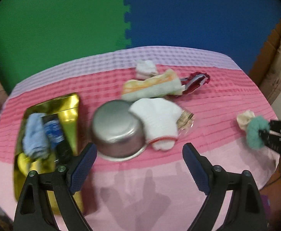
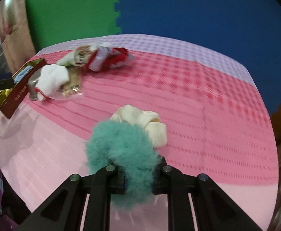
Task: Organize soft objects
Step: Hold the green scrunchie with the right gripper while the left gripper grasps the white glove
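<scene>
The right tongs (image 2: 139, 175) are clamped on a teal scrunchie (image 2: 121, 150), which bulges out ahead of the fingers just above the counter (image 2: 207, 115). A cream scrunchie (image 2: 150, 123) lies touching the teal one's far edge. The left tongs (image 1: 139, 167) are spread wide and hold nothing, hovering over the counter's near edge, just short of an upturned steel pot (image 1: 117, 129). A white sock (image 1: 157, 121) leans against the pot, with a striped cloth (image 1: 152, 88) and a red scrunchie (image 1: 195, 81) beyond. To the left sits a gold tray (image 1: 69, 105) already holding a blue sock (image 1: 35, 134).

The grip looks to be mostly on fluff, so the teal scrunchie may slip free on the way to the tray. It could also drag the cream one along. The pot stands between, and a low carry might knock it.
</scene>
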A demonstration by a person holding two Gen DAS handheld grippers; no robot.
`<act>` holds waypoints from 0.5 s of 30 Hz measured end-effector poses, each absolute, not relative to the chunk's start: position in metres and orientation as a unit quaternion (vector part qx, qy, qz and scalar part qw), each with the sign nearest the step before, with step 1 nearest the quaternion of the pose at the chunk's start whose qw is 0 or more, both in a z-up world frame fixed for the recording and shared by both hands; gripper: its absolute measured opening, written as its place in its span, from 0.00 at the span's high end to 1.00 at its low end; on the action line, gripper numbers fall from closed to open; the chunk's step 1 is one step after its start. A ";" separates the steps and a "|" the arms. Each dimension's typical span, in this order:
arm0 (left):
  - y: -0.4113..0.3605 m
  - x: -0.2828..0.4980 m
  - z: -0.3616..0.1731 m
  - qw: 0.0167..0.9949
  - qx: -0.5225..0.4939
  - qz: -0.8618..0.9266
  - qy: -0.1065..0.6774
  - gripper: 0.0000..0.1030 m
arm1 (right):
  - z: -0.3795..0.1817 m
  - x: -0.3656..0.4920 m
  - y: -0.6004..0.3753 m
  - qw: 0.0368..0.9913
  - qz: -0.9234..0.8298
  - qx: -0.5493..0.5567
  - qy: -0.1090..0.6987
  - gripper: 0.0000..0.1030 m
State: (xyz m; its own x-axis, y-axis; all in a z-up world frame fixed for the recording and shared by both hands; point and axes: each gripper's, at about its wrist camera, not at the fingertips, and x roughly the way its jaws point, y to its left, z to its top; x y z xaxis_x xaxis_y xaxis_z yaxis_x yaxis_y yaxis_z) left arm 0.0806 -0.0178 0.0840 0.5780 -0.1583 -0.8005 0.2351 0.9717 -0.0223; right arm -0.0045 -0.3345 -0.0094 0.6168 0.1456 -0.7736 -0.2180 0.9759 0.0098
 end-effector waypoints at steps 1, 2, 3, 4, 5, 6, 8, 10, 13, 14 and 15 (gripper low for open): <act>-0.023 0.086 0.081 0.885 0.042 -0.118 0.449 0.14 | -0.014 -0.005 -0.339 0.897 0.098 -0.033 0.430 0.85; -0.027 0.091 0.078 0.882 0.040 -0.123 0.453 0.14 | -0.017 -0.002 -0.343 0.897 0.098 -0.025 0.431 0.85; -0.032 0.096 0.075 0.879 0.036 -0.132 0.456 0.14 | -0.019 -0.001 -0.345 0.897 0.100 -0.015 0.430 0.85; -0.037 0.099 0.073 0.877 0.036 -0.139 0.459 0.14 | -0.021 -0.001 -0.348 0.897 0.102 -0.007 0.429 0.85; -0.041 0.104 0.070 0.875 0.040 -0.140 0.462 0.14 | -0.023 0.000 -0.348 0.898 0.104 -0.002 0.428 0.85; -0.045 0.107 0.067 0.871 0.043 -0.139 0.469 0.14 | -0.023 0.001 -0.349 0.899 0.106 0.002 0.426 0.85; -0.049 0.114 0.059 0.864 0.045 -0.139 0.482 0.14 | -0.025 -0.001 -0.350 0.899 0.111 0.010 0.422 0.85; -0.051 0.119 0.054 0.860 0.041 -0.138 0.490 0.14 | -0.026 -0.002 -0.350 0.901 0.115 0.015 0.419 0.84; -0.053 0.125 0.047 0.854 0.030 -0.140 0.500 0.14 | -0.028 -0.003 -0.354 0.901 0.121 0.028 0.415 0.84; -0.055 0.125 0.047 0.858 0.032 -0.140 0.494 0.14 | -0.028 -0.003 -0.355 0.901 0.123 0.032 0.414 0.84; -0.057 0.126 0.047 0.857 0.033 -0.142 0.494 0.14 | -0.029 -0.005 -0.356 0.901 0.124 0.034 0.414 0.84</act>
